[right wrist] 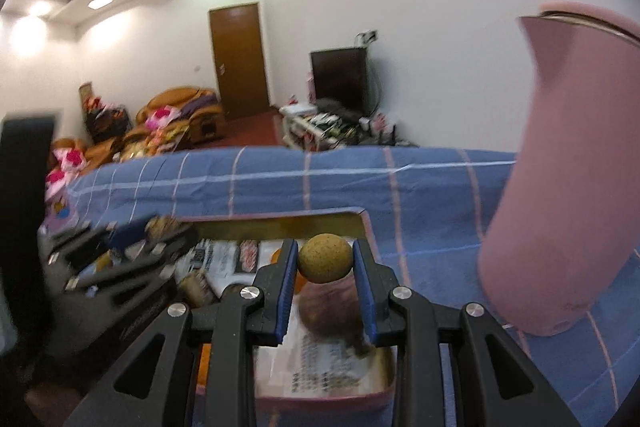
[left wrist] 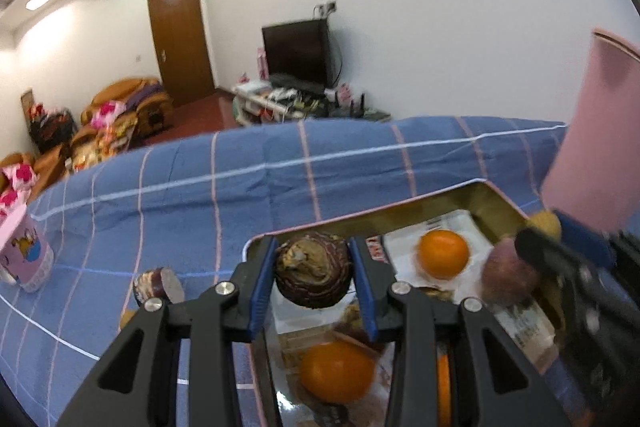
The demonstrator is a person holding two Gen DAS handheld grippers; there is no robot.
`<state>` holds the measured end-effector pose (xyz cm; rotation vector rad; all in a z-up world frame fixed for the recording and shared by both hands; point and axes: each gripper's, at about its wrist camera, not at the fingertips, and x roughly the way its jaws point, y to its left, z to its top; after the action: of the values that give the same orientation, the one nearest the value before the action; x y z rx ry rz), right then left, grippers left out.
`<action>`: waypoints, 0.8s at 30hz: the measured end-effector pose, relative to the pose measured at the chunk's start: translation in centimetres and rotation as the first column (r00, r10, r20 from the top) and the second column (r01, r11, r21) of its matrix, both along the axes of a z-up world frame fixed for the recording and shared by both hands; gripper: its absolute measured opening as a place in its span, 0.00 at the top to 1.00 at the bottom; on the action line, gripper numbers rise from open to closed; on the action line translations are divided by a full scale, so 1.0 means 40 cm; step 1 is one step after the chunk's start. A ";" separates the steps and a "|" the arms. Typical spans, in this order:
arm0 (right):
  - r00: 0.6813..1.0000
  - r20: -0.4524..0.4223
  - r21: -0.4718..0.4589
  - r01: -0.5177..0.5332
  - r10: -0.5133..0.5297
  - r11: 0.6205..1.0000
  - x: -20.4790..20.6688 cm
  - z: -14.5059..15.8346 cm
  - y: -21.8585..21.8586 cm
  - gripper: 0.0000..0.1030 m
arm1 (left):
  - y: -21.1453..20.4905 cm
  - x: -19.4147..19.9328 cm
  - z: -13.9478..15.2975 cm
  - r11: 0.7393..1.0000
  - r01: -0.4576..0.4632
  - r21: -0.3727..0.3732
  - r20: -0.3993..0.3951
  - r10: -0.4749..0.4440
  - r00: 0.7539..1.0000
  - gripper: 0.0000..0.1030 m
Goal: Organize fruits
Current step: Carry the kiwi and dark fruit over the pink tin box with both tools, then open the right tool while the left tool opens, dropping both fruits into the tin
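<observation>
My left gripper is shut on a dark brown, ridged fruit and holds it over the near-left corner of a gold metal tray lined with printed paper. Two oranges and a purplish fruit lie in the tray. My right gripper is shut on a small round tan fruit, held above the same tray. A brownish fruit lies blurred beneath it. The left gripper shows blurred at the left of the right wrist view.
The tray sits on a blue checked cloth. A tall pink jug stands to the tray's right. A cut dark fruit piece lies left of the tray. A pink patterned cup stands at the far left.
</observation>
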<state>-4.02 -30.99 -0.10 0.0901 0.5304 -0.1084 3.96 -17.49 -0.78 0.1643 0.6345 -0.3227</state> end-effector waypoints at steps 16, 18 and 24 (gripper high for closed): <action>0.990 -0.069 0.031 -0.122 0.124 0.992 0.022 -0.020 0.046 0.71 | -0.015 0.018 -0.030 0.995 -0.018 0.095 -0.050 0.023 0.998 0.63; 0.990 -0.073 0.044 -0.119 0.122 0.992 0.024 -0.020 0.041 0.71 | -0.015 0.018 -0.031 0.995 -0.010 0.094 -0.055 0.015 0.998 0.62; 0.994 -0.037 0.108 -0.100 0.105 0.989 0.013 -0.016 0.018 0.56 | -0.011 -0.004 -0.017 0.999 0.026 0.042 -0.040 -0.024 0.999 0.37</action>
<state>-3.50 -30.26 -0.73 0.1638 0.5824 0.0185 3.80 -17.93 -1.46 0.2066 0.6792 -0.3376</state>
